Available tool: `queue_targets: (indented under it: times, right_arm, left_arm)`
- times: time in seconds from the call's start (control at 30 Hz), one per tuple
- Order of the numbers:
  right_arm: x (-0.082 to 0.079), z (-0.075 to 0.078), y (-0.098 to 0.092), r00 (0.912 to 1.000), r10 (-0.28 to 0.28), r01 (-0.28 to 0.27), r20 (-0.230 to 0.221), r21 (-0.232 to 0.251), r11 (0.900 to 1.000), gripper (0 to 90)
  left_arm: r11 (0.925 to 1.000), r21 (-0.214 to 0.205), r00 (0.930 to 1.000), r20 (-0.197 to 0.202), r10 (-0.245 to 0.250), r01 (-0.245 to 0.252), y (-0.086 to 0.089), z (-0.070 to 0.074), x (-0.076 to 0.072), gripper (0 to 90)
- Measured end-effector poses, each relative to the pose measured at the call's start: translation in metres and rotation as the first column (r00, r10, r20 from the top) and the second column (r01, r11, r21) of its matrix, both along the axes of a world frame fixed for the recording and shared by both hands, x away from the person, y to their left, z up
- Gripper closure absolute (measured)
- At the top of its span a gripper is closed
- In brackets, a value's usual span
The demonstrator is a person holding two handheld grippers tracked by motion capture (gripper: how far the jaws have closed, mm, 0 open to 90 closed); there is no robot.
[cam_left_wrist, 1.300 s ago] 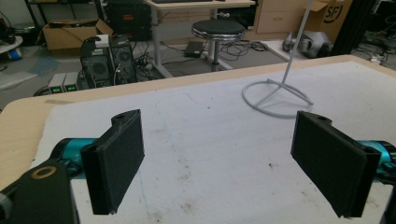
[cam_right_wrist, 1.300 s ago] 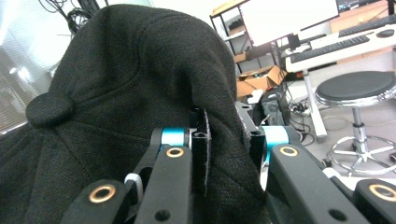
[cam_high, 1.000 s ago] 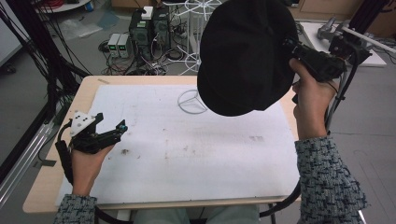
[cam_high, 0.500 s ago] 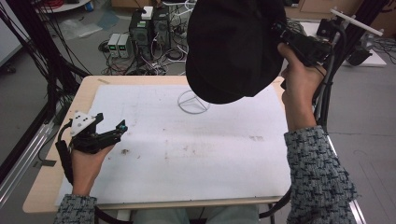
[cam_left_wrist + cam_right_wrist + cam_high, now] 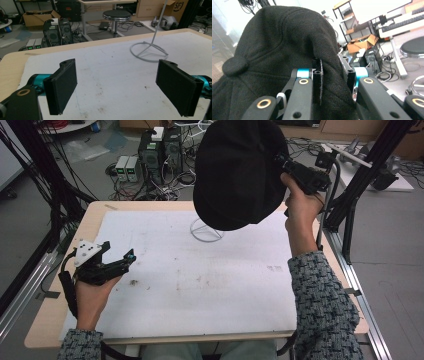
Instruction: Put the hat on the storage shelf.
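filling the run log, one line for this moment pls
right claw: shut on black cap, held above wire stand | left claw: open, low over table

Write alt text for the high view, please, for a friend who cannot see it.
A person's right hand holds a tool clamped on a black cap, lifted above a white wire stand at the far side of a white-topped table. The left tool rests open near the table's left edge.

Cap (image 5: 235,175): black. Stand (image 5: 206,231): white wire. Mat (image 5: 200,280): white, stained. Table (image 5: 90,220): light wood. Sleeves (image 5: 327,310): grey-black tweed pattern.
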State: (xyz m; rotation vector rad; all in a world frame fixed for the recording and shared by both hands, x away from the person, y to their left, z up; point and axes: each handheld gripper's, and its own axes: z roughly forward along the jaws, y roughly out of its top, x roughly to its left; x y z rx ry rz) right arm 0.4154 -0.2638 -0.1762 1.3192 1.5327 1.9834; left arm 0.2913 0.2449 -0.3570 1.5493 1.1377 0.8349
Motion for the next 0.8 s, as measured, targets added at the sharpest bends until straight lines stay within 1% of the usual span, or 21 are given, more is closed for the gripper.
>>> queue_targets:
  times: [0.07,0.1,0.13,0.17,0.2,0.3,0.43,0.5,0.57,0.67,0.73,0.8]
  right_arm:
    - [0.005,-0.008,0.002,0.9998,0.0,0.0,-0.018,-0.016,0.9999,76.3]
    - [0.007,-0.011,0.004,0.9999,-0.004,0.004,-0.016,-0.021,0.9998,76.0]
    - [0.008,-0.015,0.005,1.0,-0.008,0.008,0.0,-0.007,0.9999,75.8]
    - [0.009,-0.017,0.006,1.0,-0.007,0.007,0.002,-0.001,1.0,75.2]
    - [0.01,-0.019,0.007,0.9999,-0.011,0.011,0.003,-0.006,0.9999,74.6]
    - [0.014,-0.026,0.009,0.9999,-0.007,0.007,-0.013,0.012,0.9999,72.5]
    - [0.016,-0.028,0.013,0.9999,-0.009,0.009,-0.01,-0.02,0.9998,70.3]
    - [0.016,-0.028,0.015,0.9999,-0.005,0.004,-0.011,-0.028,0.9996,68.5]
    - [0.016,-0.029,0.017,0.9999,0.005,-0.006,-0.013,-0.033,0.9995,65.8]
    - [0.018,-0.03,0.017,0.9994,0.018,-0.019,-0.029,-0.037,0.9991,62.3]
    - [0.018,-0.031,0.017,0.9989,0.022,-0.024,-0.042,-0.038,0.999,57.2]
    - [0.018,-0.031,0.016,0.9985,0.022,-0.024,-0.051,-0.033,0.9992,55.6]
  left_arm:
    - [1.0,-0.003,1.0,0.004,0.0,0.0,0.0,0.0,-0.001,17.4]
    - [1.0,-0.002,1.0,0.005,-0.001,0.001,0.0,0.0,-0.001,17.4]
    - [1.0,-0.004,1.0,0.005,-0.001,0.001,0.0,0.0,-0.001,17.4]
    - [1.0,-0.001,1.0,0.004,-0.001,0.001,0.0,0.0,-0.001,17.4]
    - [1.0,0.0,1.0,0.004,-0.002,0.002,0.0,0.0,0.0,17.4]
    - [1.0,-0.001,1.0,0.002,-0.001,0.001,0.0,0.0,0.0,17.4]
    - [1.0,-0.002,1.0,0.004,-0.003,0.003,-0.001,0.0,0.0,17.4]
    - [1.0,-0.003,1.0,0.004,-0.003,0.003,-0.001,0.0,0.0,17.4]
    - [1.0,-0.001,1.0,0.007,-0.005,0.005,-0.002,0.0,0.0,17.4]
    - [1.0,0.0,1.0,0.008,-0.006,0.006,-0.002,0.001,-0.001,17.4]
    - [1.0,-0.001,1.0,0.007,-0.006,0.006,-0.002,0.001,0.0,17.3]
    - [1.0,0.001,1.0,0.007,-0.007,0.007,-0.001,0.001,0.0,17.3]
